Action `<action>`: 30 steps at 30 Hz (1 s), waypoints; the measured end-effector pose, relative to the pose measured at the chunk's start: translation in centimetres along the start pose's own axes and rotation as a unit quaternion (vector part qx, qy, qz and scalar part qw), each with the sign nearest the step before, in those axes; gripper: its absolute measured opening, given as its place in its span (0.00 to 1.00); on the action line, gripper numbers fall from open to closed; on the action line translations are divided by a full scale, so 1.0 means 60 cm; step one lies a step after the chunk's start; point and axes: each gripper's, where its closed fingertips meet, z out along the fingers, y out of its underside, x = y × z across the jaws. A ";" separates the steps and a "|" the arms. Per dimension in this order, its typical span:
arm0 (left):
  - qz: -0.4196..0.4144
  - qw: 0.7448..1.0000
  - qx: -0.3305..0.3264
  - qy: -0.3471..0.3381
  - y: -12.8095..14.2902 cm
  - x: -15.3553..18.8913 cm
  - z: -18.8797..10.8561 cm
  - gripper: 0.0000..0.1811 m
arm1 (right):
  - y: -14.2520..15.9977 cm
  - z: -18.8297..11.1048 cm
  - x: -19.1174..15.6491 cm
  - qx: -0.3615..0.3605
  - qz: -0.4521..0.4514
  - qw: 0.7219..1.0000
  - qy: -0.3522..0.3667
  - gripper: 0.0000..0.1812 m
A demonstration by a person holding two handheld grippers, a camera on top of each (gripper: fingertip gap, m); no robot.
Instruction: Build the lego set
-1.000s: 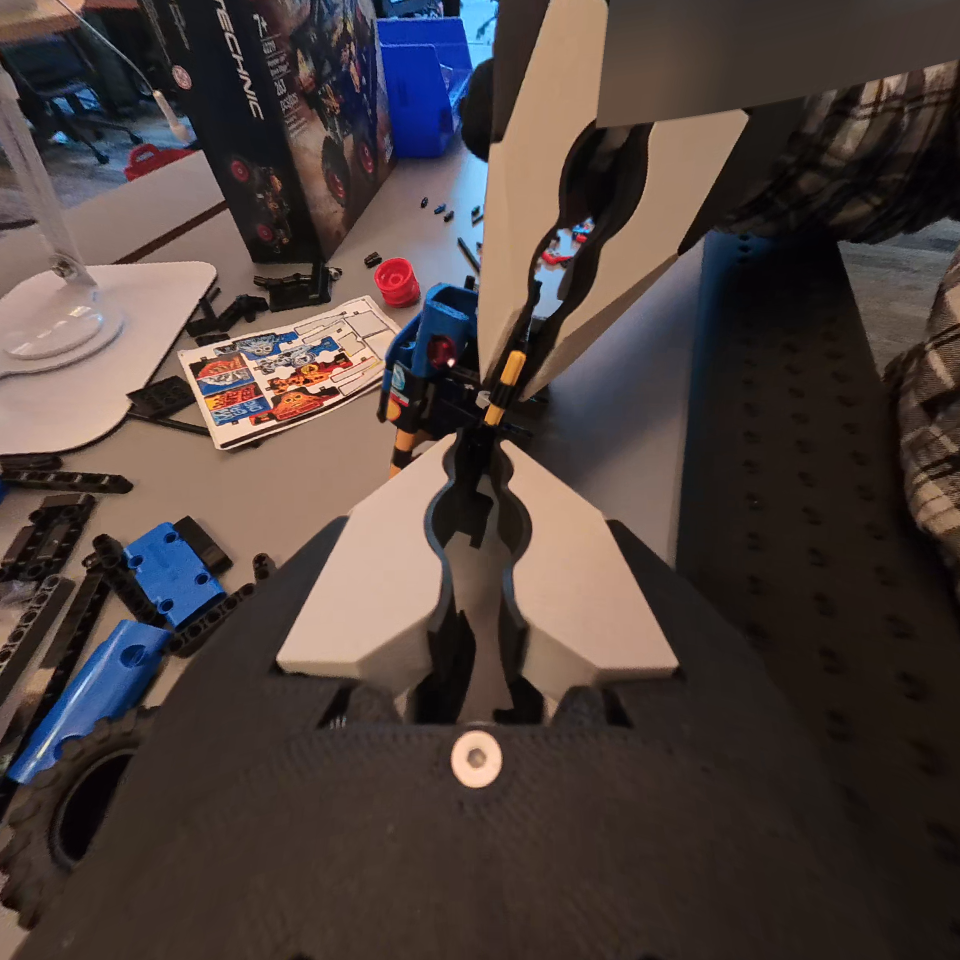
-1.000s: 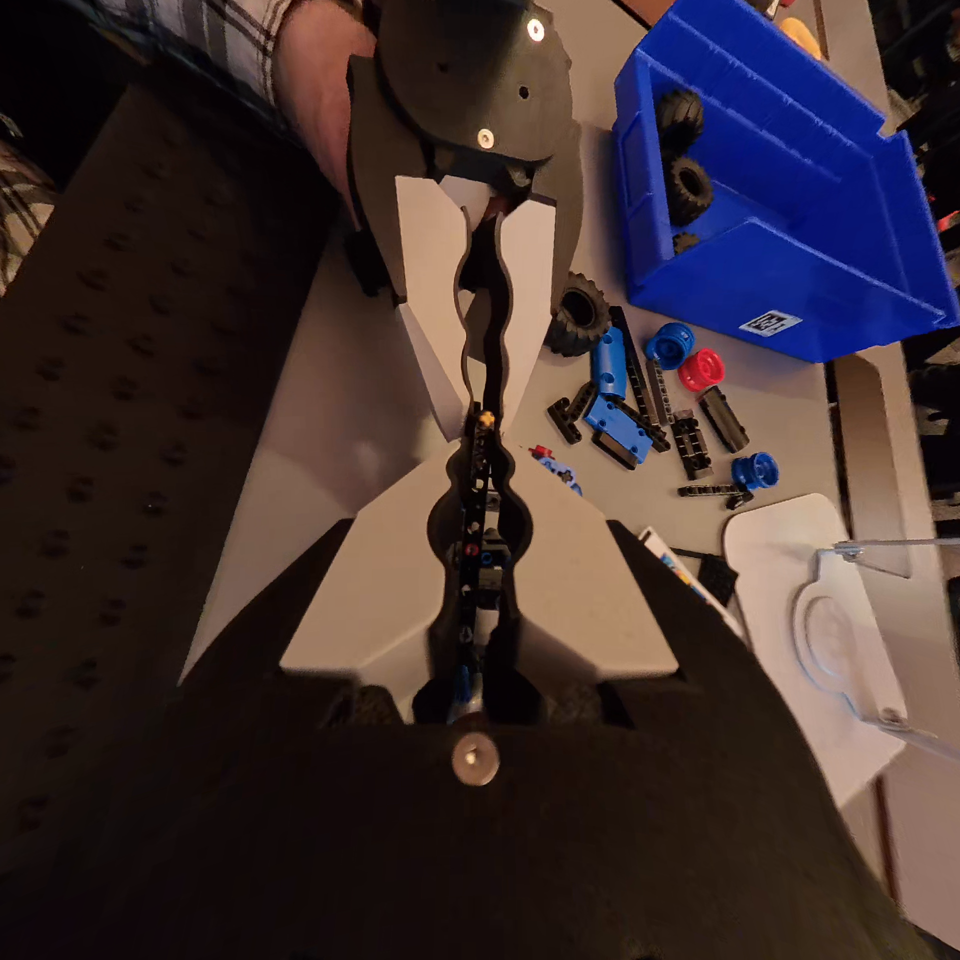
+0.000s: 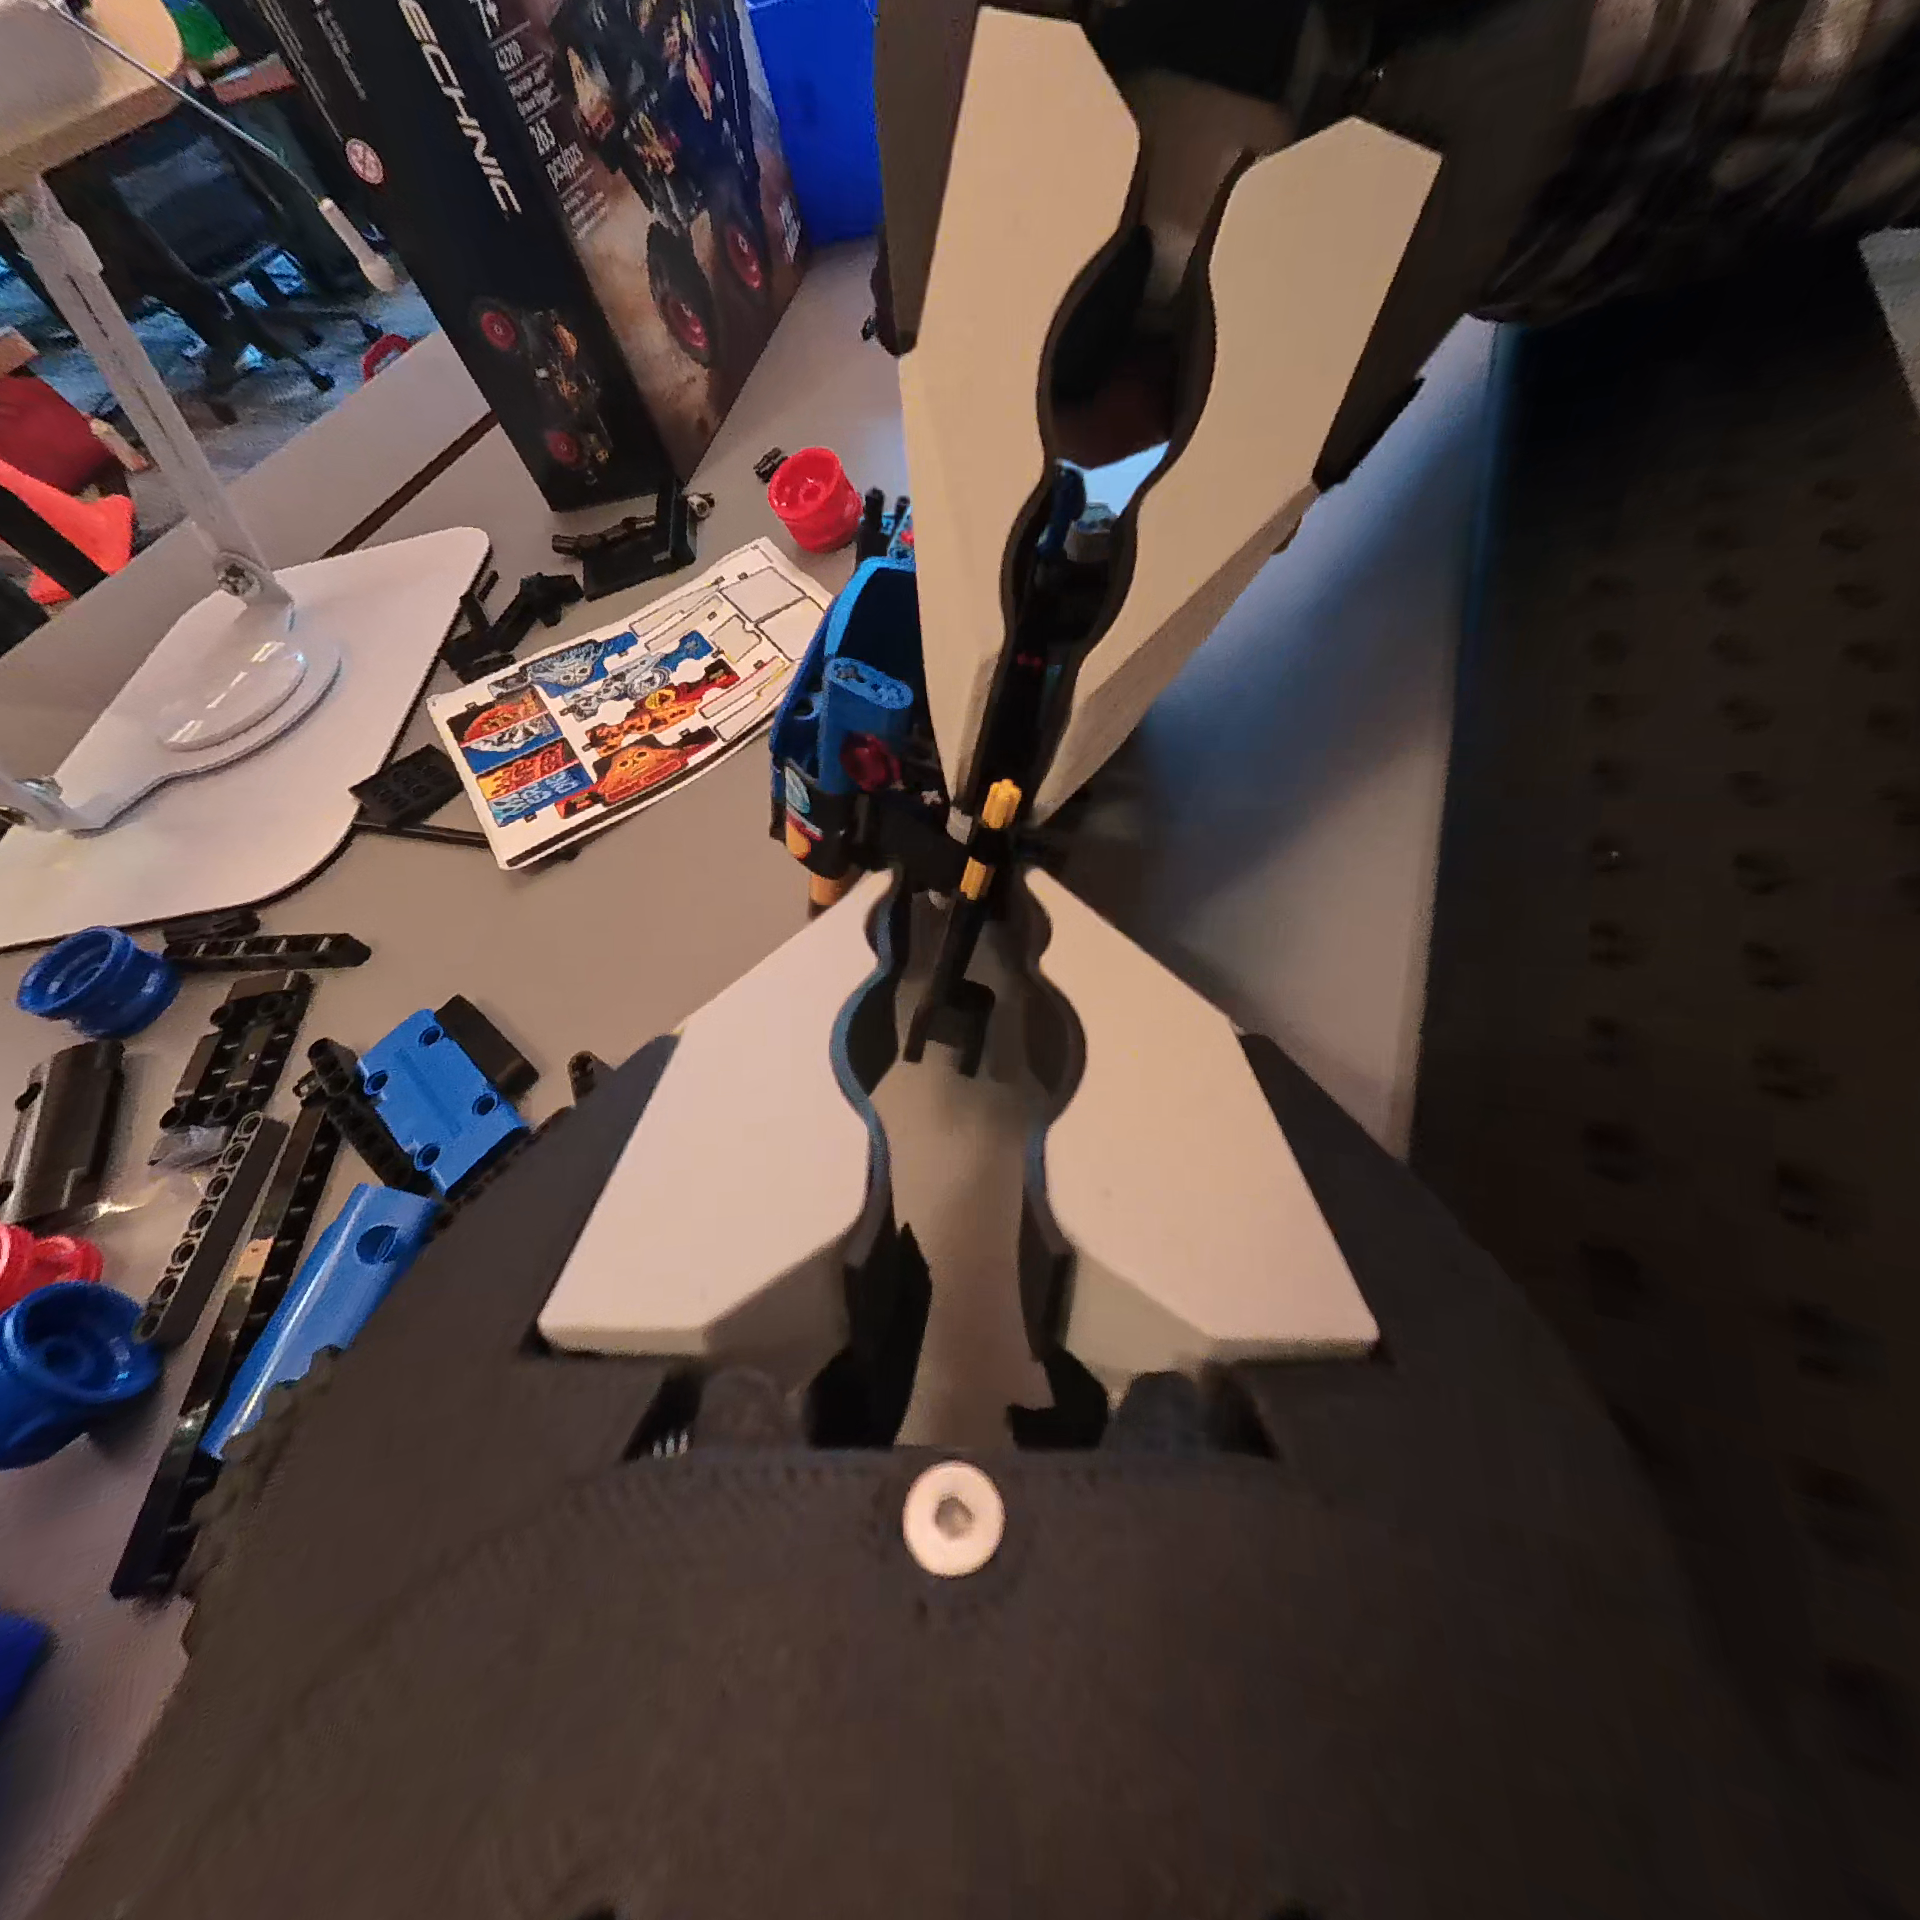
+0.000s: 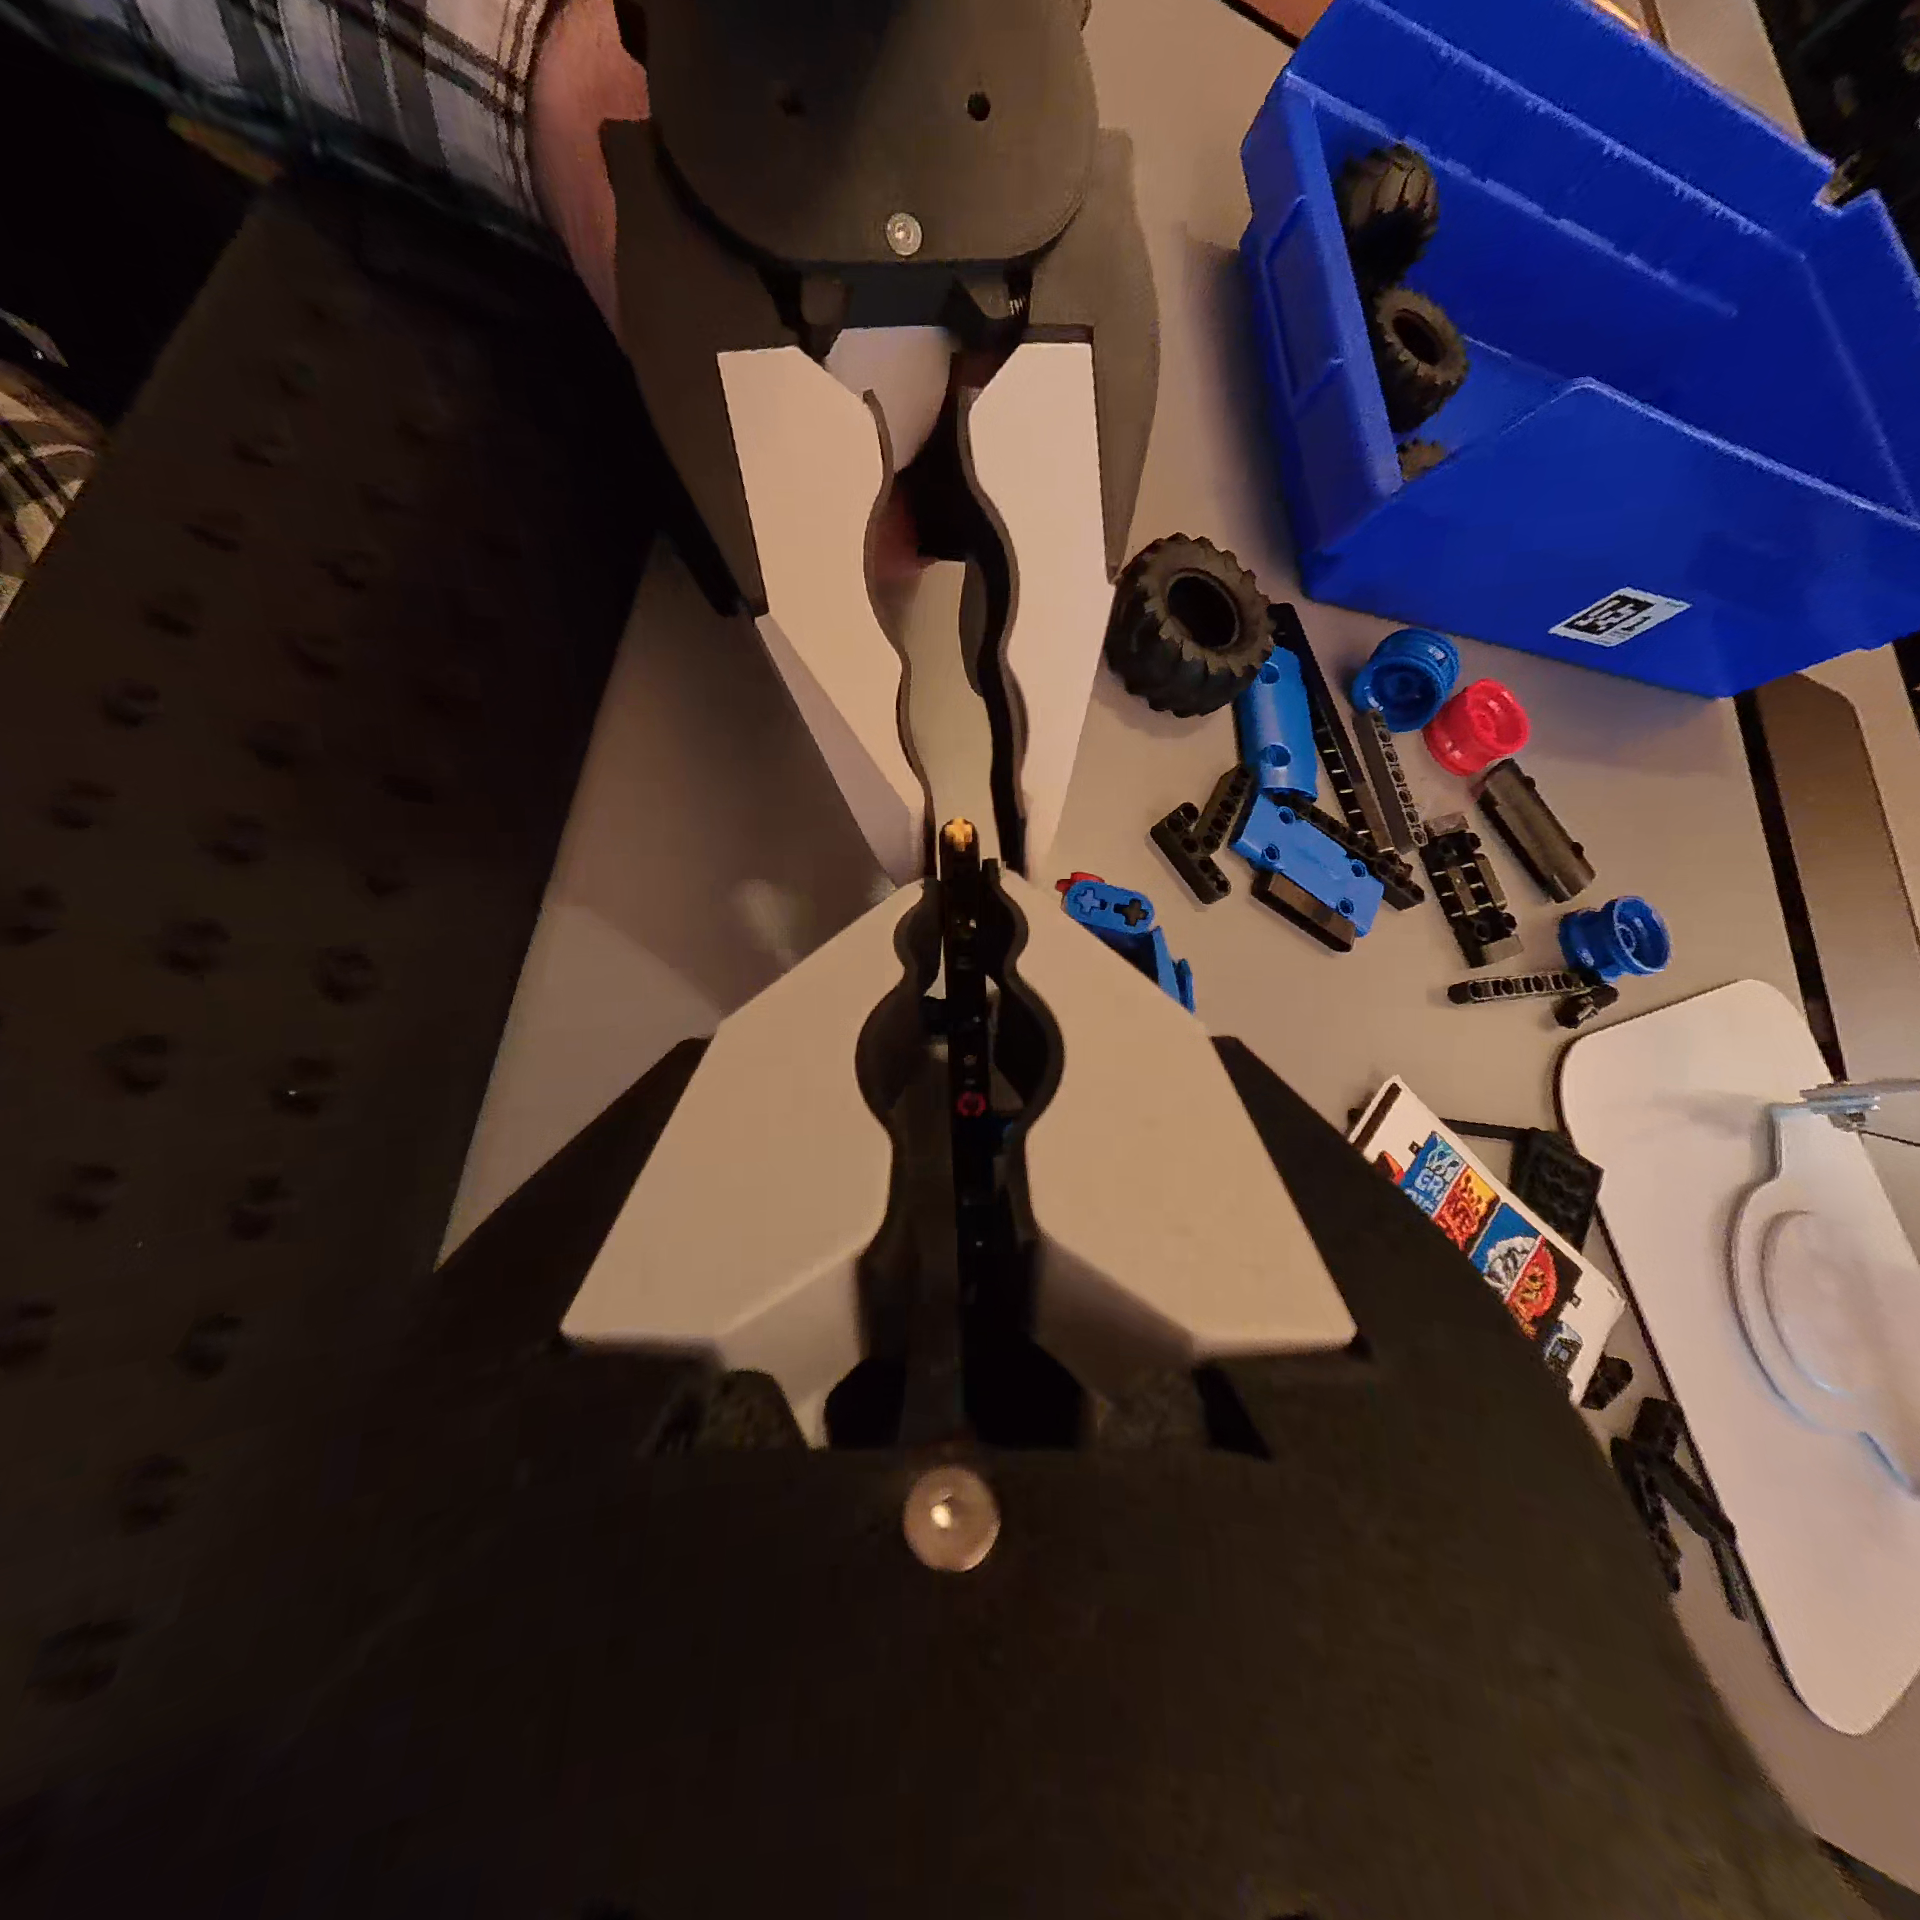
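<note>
fingers (image 3: 727, 1143) of the left gripper (image 3: 961, 894), pale grey with wavy black inner edges, meet tip to tip with the right gripper (image 3: 997, 800) over a grey table (image 3: 582, 935). the left fingers are close together at the tips around a thin black piece with a yellow pin; i cannot tell for sure that they pinch it. the right gripper (image 4: 961, 883) is clamped on a long black beam (image 4: 966, 1091) that runs down the slot between its fingers, part of a half-built blue and black model (image 3: 847, 727) held just above the table edge. a yellow pin (image 4: 956, 834) tops the beam, right where the left gripper (image 4: 971, 852) touches it.

taking the model as the landmark, in the left wrist view: nearer the camera and to its left lie loose black beams (image 3: 223, 1184), a blue panel (image 3: 442, 1101) and blue wheel hubs (image 3: 99, 982). just left of the model is a colourful sticker sheet (image 3: 623, 707). farther left is a white lamp base (image 3: 239, 675). just behind the model sits a red hub (image 3: 816, 499), and behind that stands the dark set box (image 3: 561, 239).

in the right wrist view, right of the model lie a black tyre (image 4: 1190, 623), a blue hub (image 4: 1408, 665) and a red hub (image 4: 1475, 727); beyond them a blue bin (image 4: 1621, 520) holds more tyres (image 4: 1413, 348). a plaid sleeve (image 4: 343, 73) shows behind the left gripper.
</note>
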 end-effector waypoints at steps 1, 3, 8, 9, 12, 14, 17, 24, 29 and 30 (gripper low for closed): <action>0.005 1.000 -0.001 -0.002 0.001 0.000 0.000 0.08 | 0.000 0.000 0.000 0.001 0.000 1.000 0.000 0.03; 0.015 1.000 -0.006 0.002 0.004 0.005 0.001 0.05 | 0.000 -0.001 -0.001 0.001 -0.005 1.000 0.004 0.03; 0.039 0.999 -0.007 -0.006 0.004 0.003 0.005 0.04 | -0.002 -0.002 -0.001 0.008 0.004 1.000 -0.001 0.03; 0.042 0.999 -0.005 -0.005 0.003 0.003 0.005 0.03 | -0.001 -0.003 0.000 0.008 0.006 1.000 -0.003 0.03; 0.042 0.999 0.001 -0.007 -0.003 0.004 0.006 0.03 | -0.001 -0.006 0.001 0.015 0.019 1.000 -0.011 0.03; 0.030 1.000 0.004 -0.001 -0.005 0.004 0.005 0.03 | -0.001 -0.006 0.001 0.014 0.013 1.000 -0.008 0.03; 0.026 1.000 0.000 0.001 -0.005 0.005 0.006 0.02 | 0.000 -0.007 0.000 -0.001 -0.005 1.000 -0.003 0.03; -0.006 1.000 -0.001 0.011 -0.006 0.003 0.008 0.02 | 0.004 -0.005 0.003 -0.017 0.015 0.999 -0.042 0.03; -0.029 0.999 -0.028 0.036 0.008 0.005 0.017 0.02 | 0.011 0.003 0.007 -0.016 0.056 0.996 -0.073 0.03; -0.042 0.998 -0.022 0.035 0.005 0.000 0.016 0.03 | 0.007 0.001 0.012 -0.006 0.071 0.995 -0.076 0.04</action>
